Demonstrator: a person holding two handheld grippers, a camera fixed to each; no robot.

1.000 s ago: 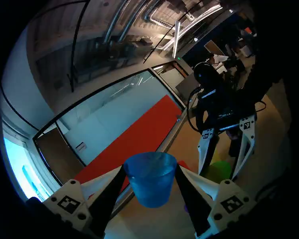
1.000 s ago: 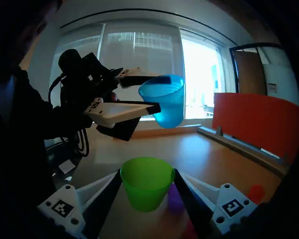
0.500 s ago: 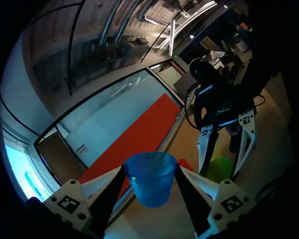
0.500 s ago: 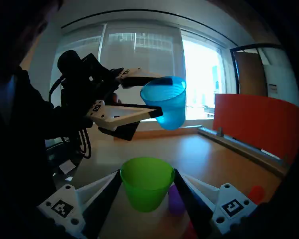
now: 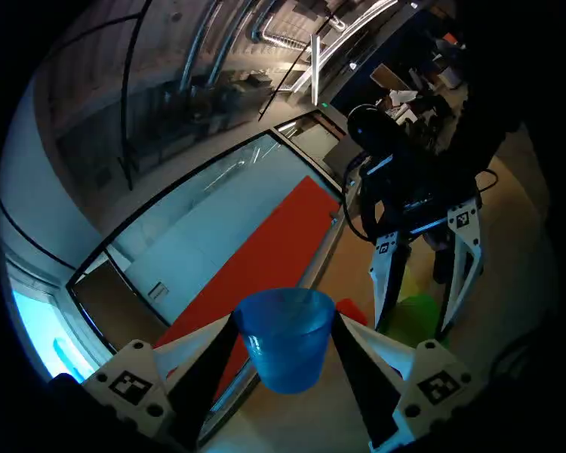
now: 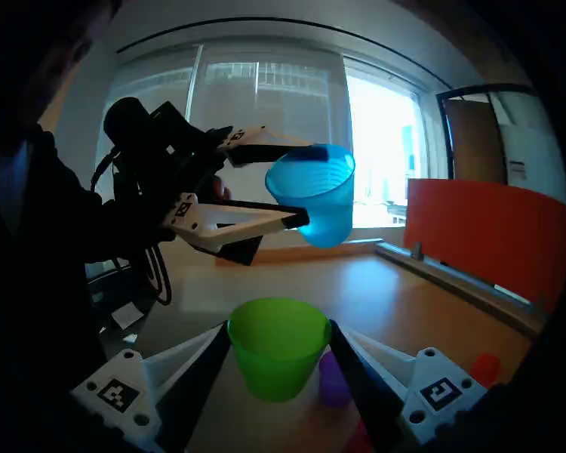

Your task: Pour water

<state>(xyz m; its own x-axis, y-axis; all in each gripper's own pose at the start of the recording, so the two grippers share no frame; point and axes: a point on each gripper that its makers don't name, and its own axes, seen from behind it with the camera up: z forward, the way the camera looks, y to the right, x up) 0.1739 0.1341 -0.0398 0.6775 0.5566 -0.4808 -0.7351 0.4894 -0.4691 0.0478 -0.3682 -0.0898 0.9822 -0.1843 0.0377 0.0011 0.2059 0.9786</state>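
Observation:
In the left gripper view my left gripper (image 5: 284,349) is shut on a translucent blue cup (image 5: 284,337), tilted far over. Farther off, the right gripper (image 5: 417,313) holds a green cup (image 5: 413,321). In the right gripper view my right gripper (image 6: 278,355) is shut on the green cup (image 6: 278,346), which stands upright with its mouth open upward. Above it the left gripper (image 6: 292,185) holds the blue cup (image 6: 314,193) tipped toward the camera, its rim over the green cup. I cannot tell whether water is running.
A wooden table (image 6: 373,294) lies below. A purple object (image 6: 332,377) and a red one (image 6: 484,366) sit on it near my right fingers. A red panel (image 6: 487,230) stands at the right, windows (image 6: 321,136) behind. A person's dark sleeve (image 6: 49,219) fills the left.
The blue cup has tipped a little further, its mouth turning more toward the right gripper's camera. The green cup has stayed put.

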